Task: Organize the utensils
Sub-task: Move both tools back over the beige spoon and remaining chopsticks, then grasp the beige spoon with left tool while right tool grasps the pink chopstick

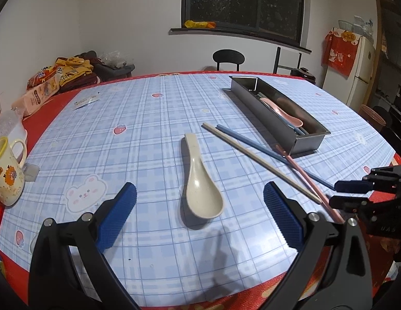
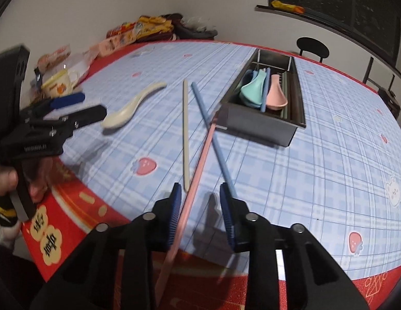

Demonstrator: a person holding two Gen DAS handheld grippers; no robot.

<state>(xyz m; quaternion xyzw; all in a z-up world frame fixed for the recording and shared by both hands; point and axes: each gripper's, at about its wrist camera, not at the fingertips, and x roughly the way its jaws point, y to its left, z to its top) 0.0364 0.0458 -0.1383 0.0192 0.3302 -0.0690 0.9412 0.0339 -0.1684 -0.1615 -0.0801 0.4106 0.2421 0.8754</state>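
Observation:
A cream spoon (image 1: 200, 180) lies on the checked tablecloth, right between the wide-apart fingertips of my open left gripper (image 1: 200, 188), bowl toward me. A beige chopstick (image 2: 185, 134), a blue chopstick (image 2: 210, 134) and a pink chopstick (image 2: 200, 162) lie crossed beside the metal tray (image 2: 260, 126). My right gripper (image 2: 200, 201) has its jaws narrow around the pink chopstick's near end. That chopstick rests against the left pad (image 2: 176, 206), and a gap shows on its other side. The blue chopstick runs under the right finger. The tray holds teal and pink spoons (image 2: 276, 95).
A cream mug (image 1: 6, 173) stands at the table's left edge, with snack packets and clothes (image 1: 71, 72) piled at the far left corner. A black chair (image 1: 228, 58) stands behind the table. The red table edge (image 2: 71, 232) lies just below my right gripper. A hand (image 2: 9, 178) holds the left gripper.

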